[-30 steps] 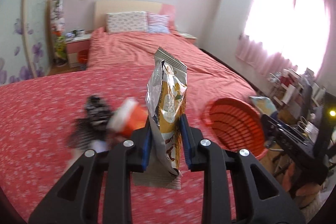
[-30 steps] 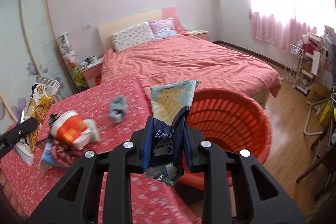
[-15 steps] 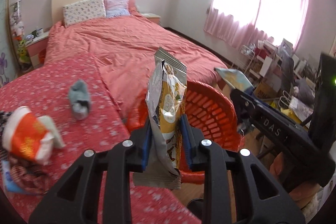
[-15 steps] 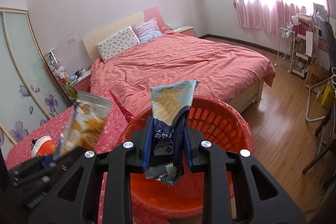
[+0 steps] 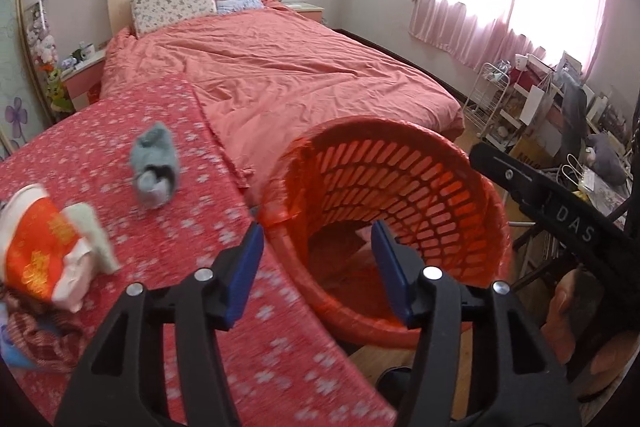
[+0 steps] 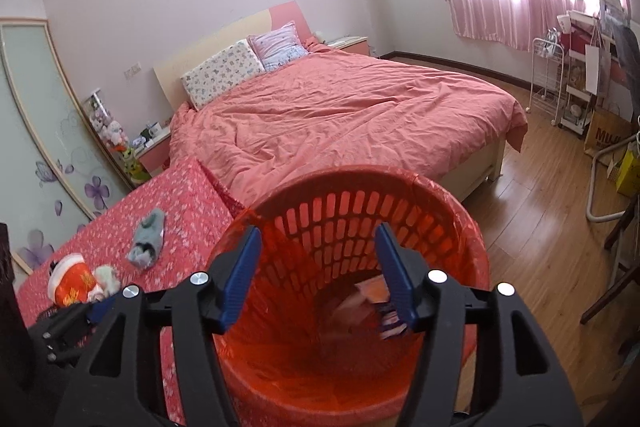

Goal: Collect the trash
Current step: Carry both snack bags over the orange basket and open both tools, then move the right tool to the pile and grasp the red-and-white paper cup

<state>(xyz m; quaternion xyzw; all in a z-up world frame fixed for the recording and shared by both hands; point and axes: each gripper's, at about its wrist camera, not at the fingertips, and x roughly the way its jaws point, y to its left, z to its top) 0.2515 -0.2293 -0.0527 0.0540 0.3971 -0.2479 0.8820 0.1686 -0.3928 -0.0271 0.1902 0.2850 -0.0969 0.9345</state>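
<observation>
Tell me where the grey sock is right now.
The grey sock lies on the red flowered tablecloth, left of the orange basket and beyond the orange-and-white bundle, in both views.

Orange slotted basket (image 6: 400, 203), grey sock (image 5: 154, 163), red white-flowered tablecloth (image 5: 224, 227), salmon bedspread (image 6: 352, 107).

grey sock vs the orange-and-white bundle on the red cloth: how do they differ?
The grey sock is small and lies alone, farther along the red cloth toward the bed; the orange-and-white bundle is bulkier and sits at the near left edge, against a pile of other items. The sock is dull grey with a paler end; the bundle is bright orange with yellow markings and white trim. Both rest on the cloth, outside the orange basket.
</observation>
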